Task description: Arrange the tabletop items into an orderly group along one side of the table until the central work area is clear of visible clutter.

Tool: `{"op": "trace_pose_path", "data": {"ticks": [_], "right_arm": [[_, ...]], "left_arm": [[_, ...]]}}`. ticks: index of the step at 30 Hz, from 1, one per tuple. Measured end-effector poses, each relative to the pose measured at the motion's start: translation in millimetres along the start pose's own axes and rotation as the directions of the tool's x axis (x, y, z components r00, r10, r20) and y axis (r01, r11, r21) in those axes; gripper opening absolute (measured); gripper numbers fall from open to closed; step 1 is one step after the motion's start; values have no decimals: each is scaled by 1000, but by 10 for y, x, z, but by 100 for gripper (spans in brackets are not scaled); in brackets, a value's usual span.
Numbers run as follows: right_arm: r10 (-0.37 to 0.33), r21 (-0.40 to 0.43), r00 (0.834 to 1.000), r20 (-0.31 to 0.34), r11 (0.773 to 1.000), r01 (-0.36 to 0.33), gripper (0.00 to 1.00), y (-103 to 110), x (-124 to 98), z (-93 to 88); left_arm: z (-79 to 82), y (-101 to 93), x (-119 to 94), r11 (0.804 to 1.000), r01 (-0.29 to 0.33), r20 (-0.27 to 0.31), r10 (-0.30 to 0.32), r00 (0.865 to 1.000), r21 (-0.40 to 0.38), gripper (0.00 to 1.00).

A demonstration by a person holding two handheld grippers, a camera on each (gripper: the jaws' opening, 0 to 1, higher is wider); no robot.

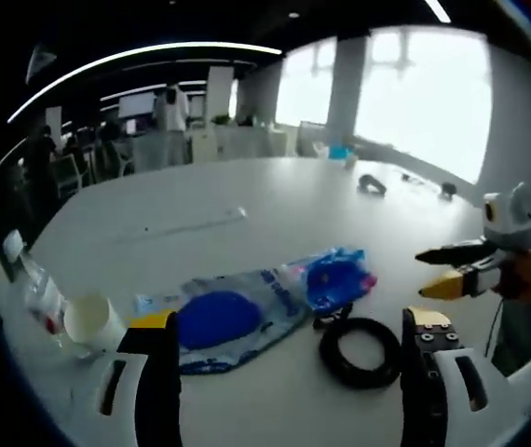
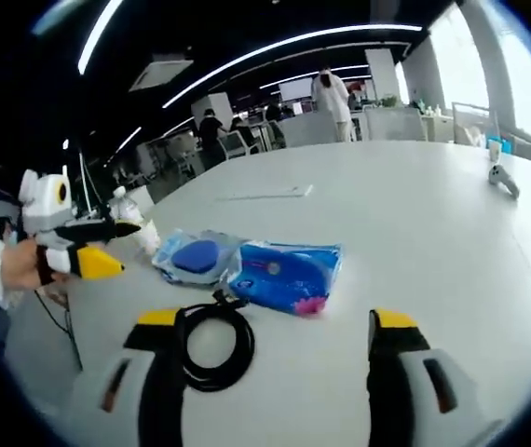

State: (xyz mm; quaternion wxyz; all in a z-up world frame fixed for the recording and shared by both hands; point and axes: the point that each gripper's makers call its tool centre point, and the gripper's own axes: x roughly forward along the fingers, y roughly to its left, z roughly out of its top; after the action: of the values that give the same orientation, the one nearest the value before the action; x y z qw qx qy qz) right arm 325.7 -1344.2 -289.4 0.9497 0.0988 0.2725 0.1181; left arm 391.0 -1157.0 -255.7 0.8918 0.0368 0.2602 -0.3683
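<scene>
On the white table (image 1: 275, 200) lie a clear bag with a blue disc (image 1: 214, 317) and, touching it, a blue packet (image 1: 335, 277). A black coiled cable (image 1: 360, 351) rests just in front of the packet. My left gripper (image 1: 291, 326) is open above the table's near edge, with the bag and the cable between its jaws' lines. Coming in from the right, my right gripper (image 1: 422, 273) is open too. In the right gripper view, my right gripper (image 2: 275, 321) hovers open over the cable (image 2: 214, 349), short of the packet (image 2: 284, 272) and the bag (image 2: 196, 256). A hand holds the left gripper (image 2: 128, 247) at the left.
A white paper cup (image 1: 95, 321) and a plastic bottle (image 1: 37, 289) stand by the table's left edge. A thin white strip (image 1: 191, 223) lies mid-table. Small dark objects (image 1: 371, 184) sit far off near the windows. Chairs, desks and people are beyond the table.
</scene>
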Motion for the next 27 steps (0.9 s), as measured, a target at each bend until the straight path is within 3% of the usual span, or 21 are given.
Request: {"op": "trace_pose_path", "data": {"ticks": [13, 27], "right_arm": [[-53, 9, 999, -3, 999, 53, 79, 462, -388, -222], [-112, 9, 994, 6, 994, 112, 79, 612, -710, -322]], "left_arm": [[-158, 500, -718, 999, -9, 4, 9, 1000, 39, 96], [-377, 1084, -1376, 998, -51, 14, 50, 999, 30, 96]]}}
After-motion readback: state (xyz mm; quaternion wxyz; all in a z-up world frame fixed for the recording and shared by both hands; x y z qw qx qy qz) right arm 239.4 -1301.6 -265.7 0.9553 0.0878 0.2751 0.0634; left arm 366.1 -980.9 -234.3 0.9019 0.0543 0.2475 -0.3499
